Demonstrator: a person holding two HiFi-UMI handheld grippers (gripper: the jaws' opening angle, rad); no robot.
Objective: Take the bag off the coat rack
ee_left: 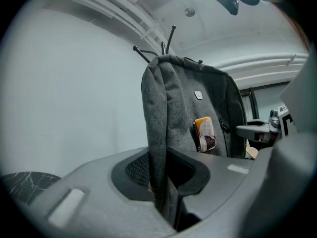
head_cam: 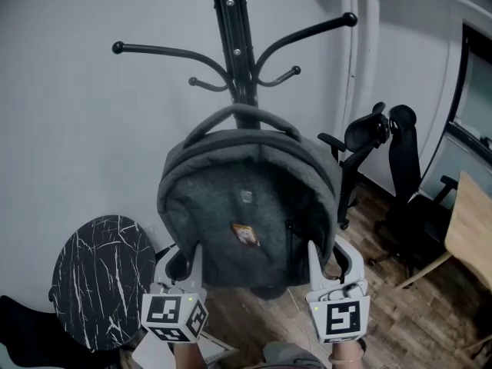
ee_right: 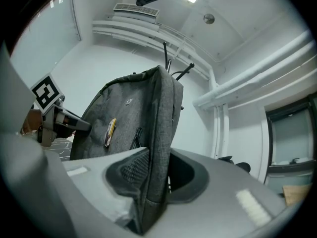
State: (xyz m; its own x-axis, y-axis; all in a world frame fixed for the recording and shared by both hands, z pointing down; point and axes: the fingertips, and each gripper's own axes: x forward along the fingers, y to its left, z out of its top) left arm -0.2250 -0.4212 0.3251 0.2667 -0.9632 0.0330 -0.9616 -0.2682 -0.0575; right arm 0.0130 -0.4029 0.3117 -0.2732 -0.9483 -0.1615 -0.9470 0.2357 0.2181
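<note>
Grey bag (head_cam: pixel 250 214), head view: upright before black rack (head_cam: pixel 234 44), below its hooks, left gripper (head_cam: pixel 181 266) at its left side, right gripper (head_cam: pixel 334 264) at its right.
Left gripper view: jaws narrow, clamping bag's edge.
Right gripper view: jaws likewise clamping bag's other edge.

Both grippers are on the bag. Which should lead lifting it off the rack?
Neither clearly: the left gripper clamps the bag at its left edge, the right gripper at its right edge, both low down. Probably lift with both so the top handle clears the coat rack.
</note>
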